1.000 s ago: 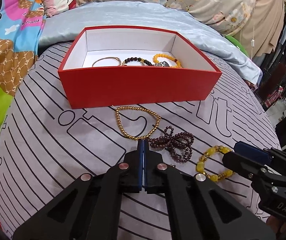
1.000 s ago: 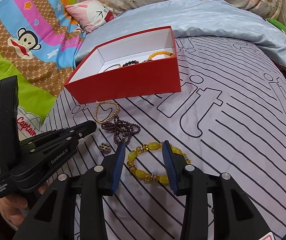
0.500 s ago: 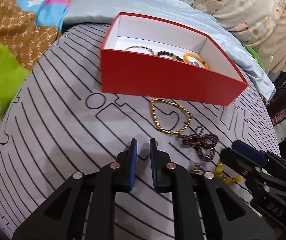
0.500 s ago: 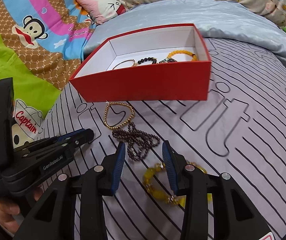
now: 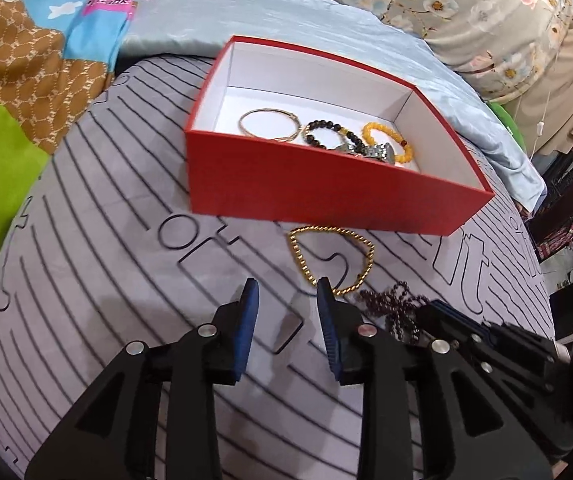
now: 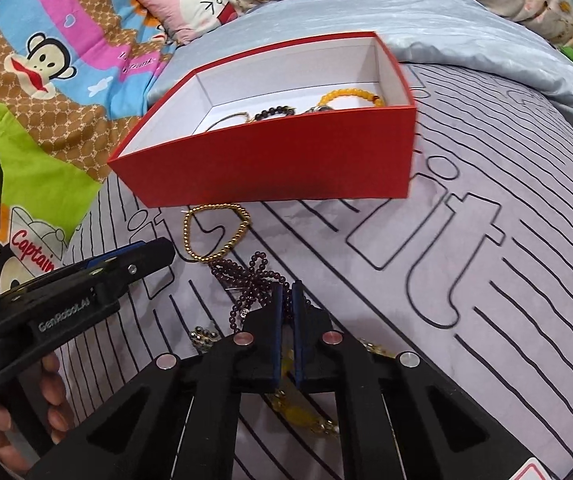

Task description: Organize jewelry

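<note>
Right wrist view: my right gripper (image 6: 285,296) is pinched shut on the yellow bead bracelet (image 6: 298,414) lying near me on the grey bedspread (image 6: 486,280). My left gripper (image 5: 286,300) is opening, nothing between its pads. The red box (image 5: 326,188) sits farther off.

grey lined blanket (image 5: 98,264) | cartoon quilt (image 6: 58,60) | floral pillow (image 5: 466,12)

both grippers are black angular plastic with blue finger pads (image 5: 246,332) and silver round screws (image 6: 242,338). the left gripper (image 6: 154,254), at nine o'clock in the right wrist view, bears white "genrobot.ai" lettering (image 6: 64,316).
</note>
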### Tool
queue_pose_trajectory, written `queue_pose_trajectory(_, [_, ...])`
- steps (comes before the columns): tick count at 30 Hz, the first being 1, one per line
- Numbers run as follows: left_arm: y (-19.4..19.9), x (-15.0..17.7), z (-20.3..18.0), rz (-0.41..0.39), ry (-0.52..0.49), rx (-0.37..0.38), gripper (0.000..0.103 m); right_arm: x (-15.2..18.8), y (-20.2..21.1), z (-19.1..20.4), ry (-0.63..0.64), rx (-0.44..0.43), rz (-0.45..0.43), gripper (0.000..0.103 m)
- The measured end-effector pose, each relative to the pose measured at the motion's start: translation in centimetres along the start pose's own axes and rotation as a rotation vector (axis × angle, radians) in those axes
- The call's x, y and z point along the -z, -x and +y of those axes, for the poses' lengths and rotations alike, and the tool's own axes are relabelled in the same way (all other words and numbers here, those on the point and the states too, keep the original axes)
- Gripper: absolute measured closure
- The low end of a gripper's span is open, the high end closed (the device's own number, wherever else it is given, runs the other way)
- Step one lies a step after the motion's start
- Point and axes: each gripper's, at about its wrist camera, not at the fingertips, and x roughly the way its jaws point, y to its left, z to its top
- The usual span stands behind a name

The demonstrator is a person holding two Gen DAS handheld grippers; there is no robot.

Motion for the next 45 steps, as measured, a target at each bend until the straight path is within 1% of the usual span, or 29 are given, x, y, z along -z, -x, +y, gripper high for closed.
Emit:
queue_pose_trajectory(5, [-1.4, -0.5, -0.9, 0.012, 0.003, 0.011, 0.074, 0.3, 0.8, -1.1, -0.033, 0.001, -0.009, 0.100])
queue_pose_trajectory(9, [-2.0, -0.9, -1.4, -0.004, 0.000, 0.000, 0.075, 0.3, 1.1, -1.4, -0.041, -0.003, -0.009, 0.100])
queue_pose_trajectory(10, [-2.2, -1.0, -1.5, -0.011, -0.003, -0.007, 0.078, 0.3, 1.1, -1.4, -0.043, -0.004, -0.010, 0.100])
queue_pose_trajectory(11, [-2.3, -1.0, -1.6, -0.013, -0.008, -0.011, 0.085, 0.2, 1.1, -1.4, -0.045, -0.005, -0.010, 0.100])
queue_pose_trajectory(12, [-2.4, -1.0, -1.7, -0.015, -0.015, -0.022, 0.088, 0.2, 1.1, -1.4, -0.046, -0.007, -0.011, 0.100])
queue_pose_trajectory(14, [-2.4, -1.0, -1.6, -0.018, -0.021, -0.028, 0.099, 0.2, 1.1, -1.4, -0.048, -0.010, -0.013, 0.100])
queue_pose_trajectory(15, [-2.5, -1.0, -1.6, -0.018, -0.022, -0.028, 0.100, 0.2, 1.2, -1.4, -0.048, -0.011, -0.014, 0.100])
queue_pose_trajectory(22, [-1.0, -0.6, -0.9, -0.028, -0.007, -0.006, 0.100, 0.2, 2.4, -1.2, -0.043, -0.017, -0.034, 0.100])
queue_pose_trajectory(30, [2.6, 0.2, -0.2, -0.045, -0.005, 0.013, 0.100, 0.2, 5.4, -0.5, -0.029, -0.035, -0.083, 0.100])
queue_pose_trajectory(32, [3.6, 0.5, -0.1, -0.050, -0.008, 0.009, 0.100, 0.1, 6.1, -0.3, -0.024, -0.041, -0.093, 0.100])
queue_pose_trajectory(37, [5.8, 0.9, -0.3, -0.063, -0.012, 0.026, 0.100, 0.0, 7.9, 0.8, -0.007, -0.055, -0.123, 0.100])
queue_pose_trajectory(45, [8.5, 0.0, -1.2, -0.103, -0.022, 0.053, 0.100, -1.1, 10.1, 1.7, 0.024, -0.066, -0.174, 0.100])
